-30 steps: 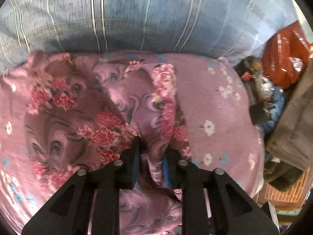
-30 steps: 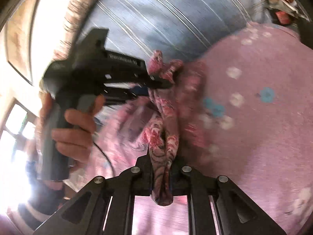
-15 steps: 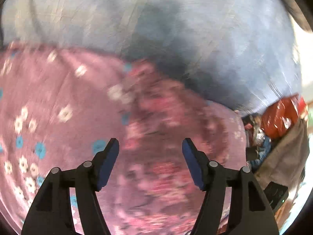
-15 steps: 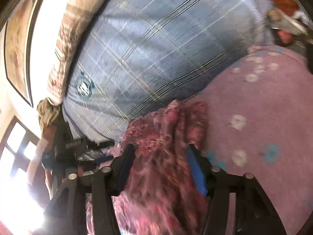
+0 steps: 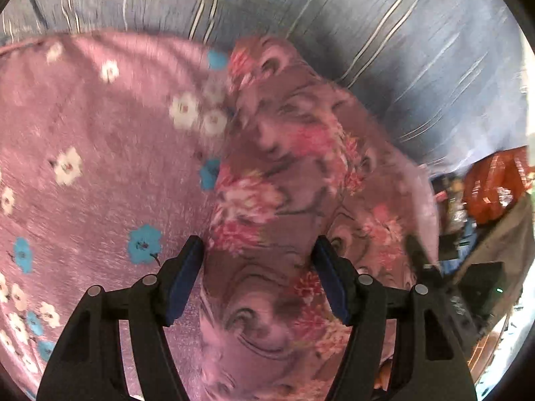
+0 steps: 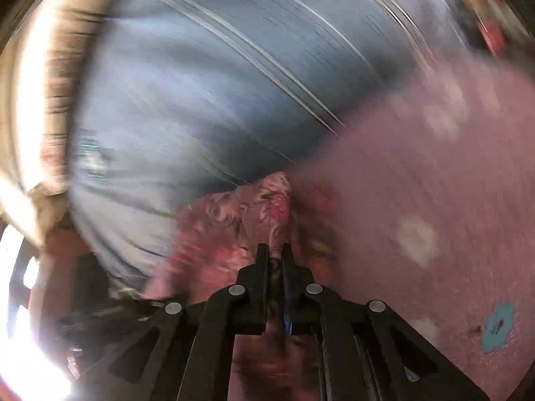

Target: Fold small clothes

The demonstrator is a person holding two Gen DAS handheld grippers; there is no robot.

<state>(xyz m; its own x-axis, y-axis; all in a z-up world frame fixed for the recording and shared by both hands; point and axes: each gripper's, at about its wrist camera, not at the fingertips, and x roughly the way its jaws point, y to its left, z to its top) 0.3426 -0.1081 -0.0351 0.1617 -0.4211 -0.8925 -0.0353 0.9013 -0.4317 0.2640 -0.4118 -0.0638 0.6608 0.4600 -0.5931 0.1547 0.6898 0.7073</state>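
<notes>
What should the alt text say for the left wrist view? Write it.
The left gripper hangs open, its fingers spread over a floral garment lying on a pink flowered blanket. A blue striped sheet lies behind.

My left tongs (image 5: 259, 274) are wide open, the jaws far apart; my right tongs (image 6: 275, 252) are closed tight.

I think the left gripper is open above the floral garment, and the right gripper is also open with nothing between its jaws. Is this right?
Not quite. The left gripper is open above the floral garment, but the right gripper is not open: the right wrist view shows its jaws shut on a fold of the garment.
</notes>
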